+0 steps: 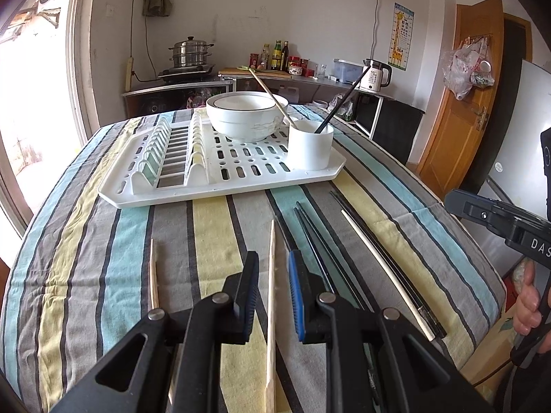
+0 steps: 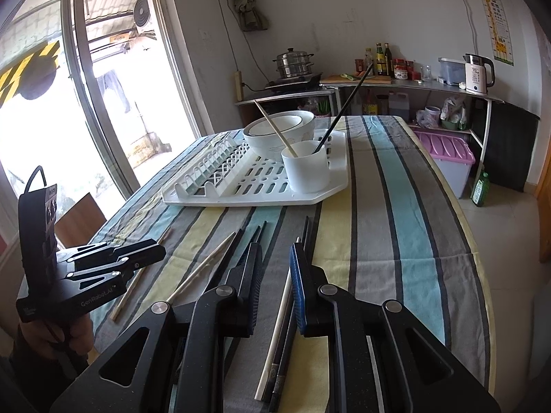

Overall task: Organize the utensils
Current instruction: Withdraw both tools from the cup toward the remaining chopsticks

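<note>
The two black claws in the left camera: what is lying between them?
A pale wooden chopstick lies on the striped tablecloth, running lengthwise through the open gap of the left gripper; the left wrist view shows it.

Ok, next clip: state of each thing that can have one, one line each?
Left claw: open, straddling a wooden chopstick that lies on the tablecloth.
Right claw: open, empty, over the loose chopsticks.
White cup: upright on the drying rack, holding one wooden and one black chopstick.
Bowl: upright on the rack.
</note>
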